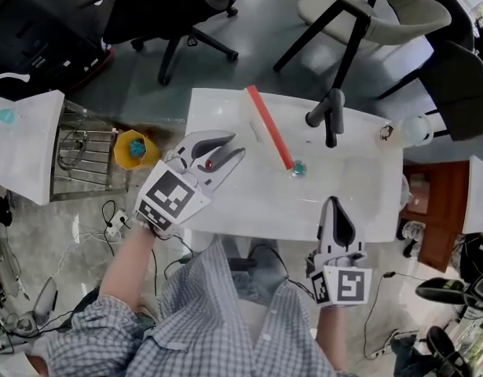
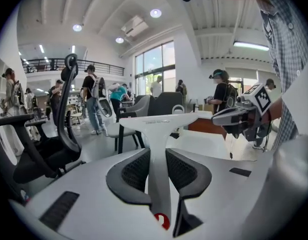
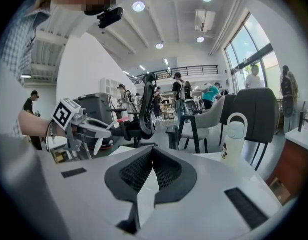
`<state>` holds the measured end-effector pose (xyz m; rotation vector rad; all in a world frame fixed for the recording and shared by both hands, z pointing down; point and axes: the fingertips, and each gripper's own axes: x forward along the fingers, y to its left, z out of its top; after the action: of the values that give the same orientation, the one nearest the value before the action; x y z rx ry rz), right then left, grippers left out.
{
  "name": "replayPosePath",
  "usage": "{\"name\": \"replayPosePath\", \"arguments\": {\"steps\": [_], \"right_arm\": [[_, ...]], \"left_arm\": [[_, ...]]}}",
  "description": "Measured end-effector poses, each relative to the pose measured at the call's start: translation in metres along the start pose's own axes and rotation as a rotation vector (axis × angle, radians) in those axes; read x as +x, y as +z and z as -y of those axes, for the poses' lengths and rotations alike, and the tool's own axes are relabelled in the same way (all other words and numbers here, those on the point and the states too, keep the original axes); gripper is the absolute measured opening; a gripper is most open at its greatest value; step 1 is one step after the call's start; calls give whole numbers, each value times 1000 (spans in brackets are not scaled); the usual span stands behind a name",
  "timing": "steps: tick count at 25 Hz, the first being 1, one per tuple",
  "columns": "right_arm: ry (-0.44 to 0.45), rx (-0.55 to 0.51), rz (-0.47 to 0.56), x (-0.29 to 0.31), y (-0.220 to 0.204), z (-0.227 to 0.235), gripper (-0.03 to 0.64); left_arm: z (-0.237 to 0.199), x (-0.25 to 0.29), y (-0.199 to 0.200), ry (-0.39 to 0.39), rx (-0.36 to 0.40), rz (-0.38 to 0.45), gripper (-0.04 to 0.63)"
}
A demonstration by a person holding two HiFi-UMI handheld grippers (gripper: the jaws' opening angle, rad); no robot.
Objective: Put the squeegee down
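Observation:
The squeegee [image 2: 158, 129] is white and T-shaped, and its handle runs between the pads of my left gripper [image 2: 161, 160], which is shut on it. In the head view its red-edged blade [image 1: 269, 127] lies slantwise over the white table [image 1: 359, 203], ahead of the left gripper [image 1: 235, 148]. Whether the blade touches the tabletop I cannot tell. My right gripper [image 1: 333, 204] hovers at the table's near edge, shut with nothing in it. Its pads [image 3: 143, 171] meet at the tips in the right gripper view, where the left gripper [image 3: 91, 130] shows at the left.
A black stand [image 1: 327, 116] rises from the table's far side, with a small teal thing [image 1: 298, 168] near the blade's end. A white bottle [image 1: 418, 128] stands at the right corner. Chairs [image 1: 367, 14] ring the far side; a yellow bin [image 1: 135, 149] sits left.

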<state>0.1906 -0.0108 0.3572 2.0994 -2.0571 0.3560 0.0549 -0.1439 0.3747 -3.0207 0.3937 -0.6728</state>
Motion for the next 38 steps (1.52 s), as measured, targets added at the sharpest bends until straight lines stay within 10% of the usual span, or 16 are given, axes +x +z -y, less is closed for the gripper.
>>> {"name": "replayPosePath", "arguments": {"steps": [38], "right_arm": [[1,61,-92,15,-45,63,8]], "left_arm": [[-35,164,-77,-218,318,-384,95]]}}
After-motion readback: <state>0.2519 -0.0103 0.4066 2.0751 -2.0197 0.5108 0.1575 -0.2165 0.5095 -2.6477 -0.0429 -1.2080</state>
